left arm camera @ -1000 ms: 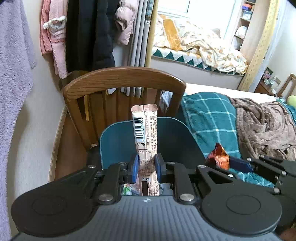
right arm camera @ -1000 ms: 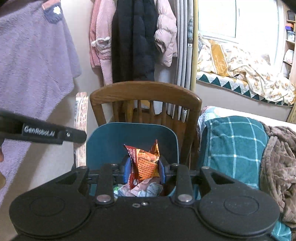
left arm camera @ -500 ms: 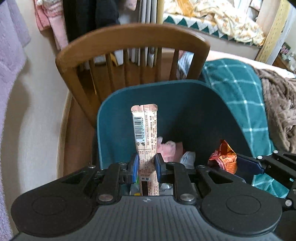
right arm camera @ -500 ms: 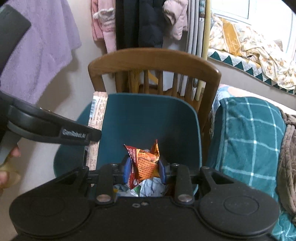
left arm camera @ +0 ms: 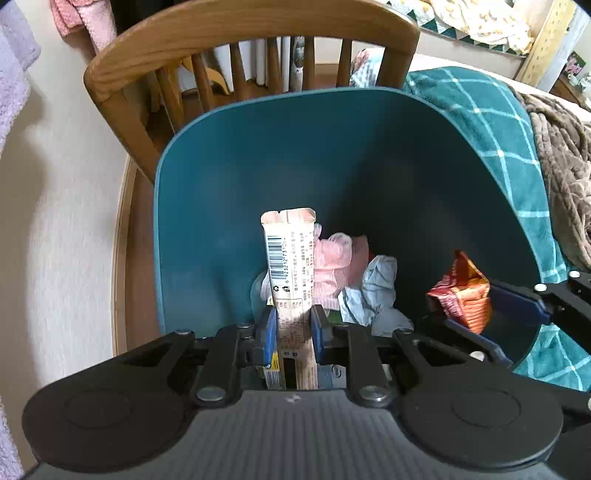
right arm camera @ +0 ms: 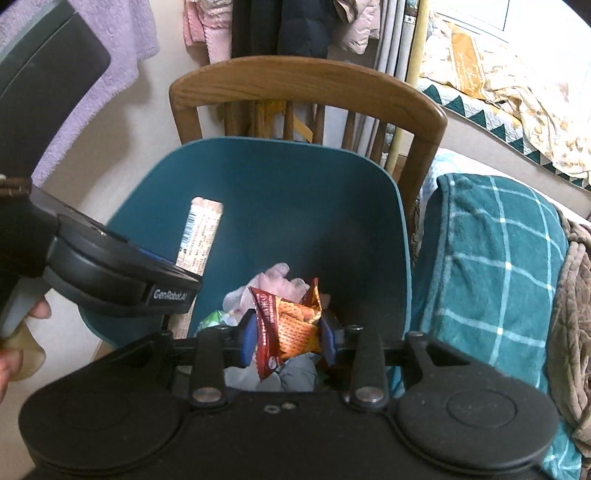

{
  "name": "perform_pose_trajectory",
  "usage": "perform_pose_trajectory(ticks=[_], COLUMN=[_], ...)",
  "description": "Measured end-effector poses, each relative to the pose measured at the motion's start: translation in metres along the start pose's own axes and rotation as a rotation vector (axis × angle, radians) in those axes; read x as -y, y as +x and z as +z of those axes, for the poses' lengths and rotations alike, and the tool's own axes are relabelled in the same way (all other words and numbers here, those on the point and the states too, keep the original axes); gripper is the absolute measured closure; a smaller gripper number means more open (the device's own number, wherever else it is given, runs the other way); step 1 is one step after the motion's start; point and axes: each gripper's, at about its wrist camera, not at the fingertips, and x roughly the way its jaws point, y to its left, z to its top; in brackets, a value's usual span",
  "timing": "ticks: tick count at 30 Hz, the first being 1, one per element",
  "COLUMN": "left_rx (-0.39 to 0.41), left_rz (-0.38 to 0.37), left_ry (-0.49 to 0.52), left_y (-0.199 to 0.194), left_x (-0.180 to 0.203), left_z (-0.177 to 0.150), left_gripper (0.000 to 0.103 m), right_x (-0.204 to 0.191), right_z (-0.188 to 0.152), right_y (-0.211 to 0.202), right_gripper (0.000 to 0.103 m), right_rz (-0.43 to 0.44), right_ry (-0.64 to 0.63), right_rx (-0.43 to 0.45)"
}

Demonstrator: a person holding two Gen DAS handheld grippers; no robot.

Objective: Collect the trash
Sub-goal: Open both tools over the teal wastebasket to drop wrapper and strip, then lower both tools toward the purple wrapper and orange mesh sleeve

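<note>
A teal bin stands in front of a wooden chair and holds crumpled pink and white trash. My left gripper is shut on a long beige stick wrapper with a barcode, which stands upright over the bin's mouth. To its right, my right gripper hangs over the same bin. Its jaws are opening, and a crumpled orange snack wrapper still sits between the blue pads, touching both. The left wrist view shows that orange wrapper inside the bin's right rim.
A wooden chair stands right behind the bin, with hanging clothes beyond it. A teal plaid blanket and a brown throw cover the bed at right. A white wall and a purple towel are at left. A hand holds the left gripper's grip.
Both grippers have sunk toward the bin and tipped downward, so the bin's inside now fills the views. The right jaws stand slightly wider around the orange wrapper.
</note>
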Motion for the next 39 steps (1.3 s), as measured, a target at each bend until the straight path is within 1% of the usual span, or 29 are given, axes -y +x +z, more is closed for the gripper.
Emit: perform_pose_trajectory(ticks=[4,6,8,11,13,15,21,24,28,32,33,34,35,36,39], left_rx=[-0.013,-0.01,-0.006,0.009,0.021,0.046,0.109,0.14,0.172,0.205,0.212,0.214,0.217,0.225,0.243], left_rz=[-0.013,-0.01,-0.008,-0.008,-0.019,-0.031,-0.042,-0.044,-0.067,-0.089,-0.093,-0.099,-0.107,-0.112,-0.115], left_ry=[-0.011,-0.003,0.012,0.021,0.016,0.009,0.014,0.03,0.041,0.052,0.055,0.056,0.057,0.058,0.067], left_y=[0.002,0.0,-0.003,-0.009,-0.015,-0.024,-0.054,-0.07,-0.092,-0.115,-0.121,-0.125,-0.13,-0.134,-0.145], left_x=[0.0,0.001,0.004,0.006,0.006,0.005,0.0,-0.001,-0.002,-0.002,-0.002,-0.002,-0.002,-0.002,0.0], left_z=[-0.005,-0.007,-0.009,-0.011,-0.012,-0.015,-0.024,-0.033,-0.048,-0.066,-0.072,-0.076,-0.081,-0.085,-0.1], left_gripper=[0.082,0.082,0.078,0.07,0.056,0.052,0.051,0.045,0.045,0.045,0.044,0.039,0.037,0.036,0.036], right_x=[0.001,0.001,0.002,0.001,0.001,0.001,0.005,0.007,0.005,0.003,0.002,0.001,0.001,0.001,-0.001], right_z=[-0.004,-0.005,-0.006,-0.008,-0.01,-0.011,-0.018,-0.025,-0.034,-0.048,-0.052,-0.056,-0.06,-0.063,-0.077], right_y=[-0.002,-0.004,-0.006,-0.009,-0.013,-0.02,-0.047,-0.064,-0.087,-0.112,-0.117,-0.122,-0.127,-0.13,-0.14], right_gripper=[0.066,0.061,0.06,0.056,0.054,0.053,0.049,0.045,0.044,0.039,0.038,0.037,0.033,0.033,0.03], right_rz=[-0.004,-0.001,0.007,-0.001,-0.002,-0.003,0.001,0.001,0.003,0.011,0.015,0.021,0.026,0.033,0.055], right_ry=[0.001,0.002,0.0,-0.006,0.0,0.011,0.028,0.03,0.026,0.034,0.037,0.041,0.048,0.059,0.093], right_rx=[-0.003,0.007,0.011,0.018,0.026,0.036,0.076,0.098,0.125,0.149,0.154,0.157,0.159,0.163,0.17])
